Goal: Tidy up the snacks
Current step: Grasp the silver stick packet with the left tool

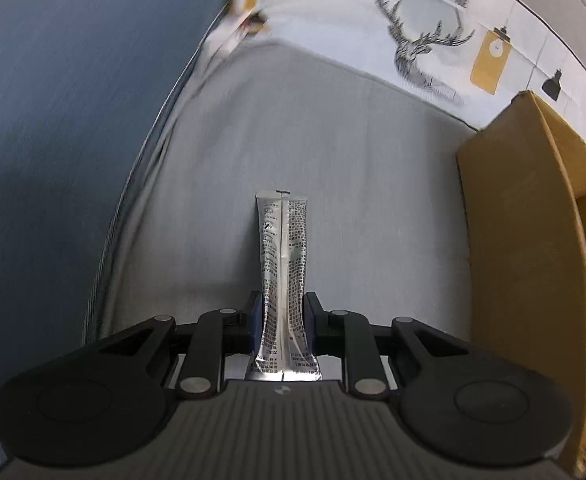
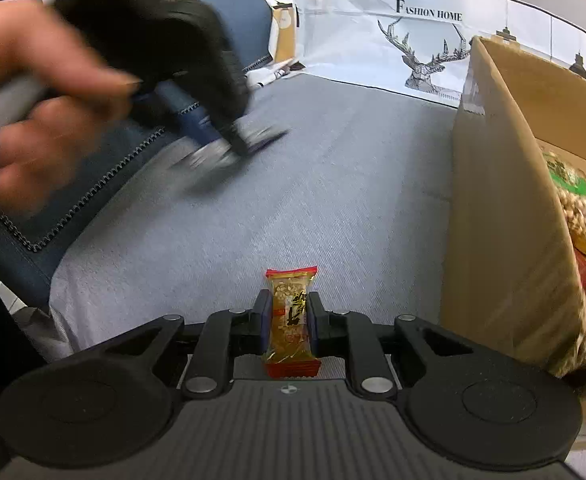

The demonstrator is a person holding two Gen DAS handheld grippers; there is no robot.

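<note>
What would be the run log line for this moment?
left tongs: shut on silver sachet | right tongs: shut on peanut bar | cardboard box: open

sachet: shiny foil; snack bar: glossy plastic wrap | box: matt cardboard | surface: woven cloth

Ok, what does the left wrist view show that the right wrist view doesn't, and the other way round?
Only the left wrist view: the left gripper shut on a silver sachet.

Only the right wrist view: the right gripper shut on a red-ended snack bar, the person's hand blurred at the left, and snack bags inside the box.

Both: the grey sofa seat, the cardboard box on the right, and the deer-print fabric behind.
</note>
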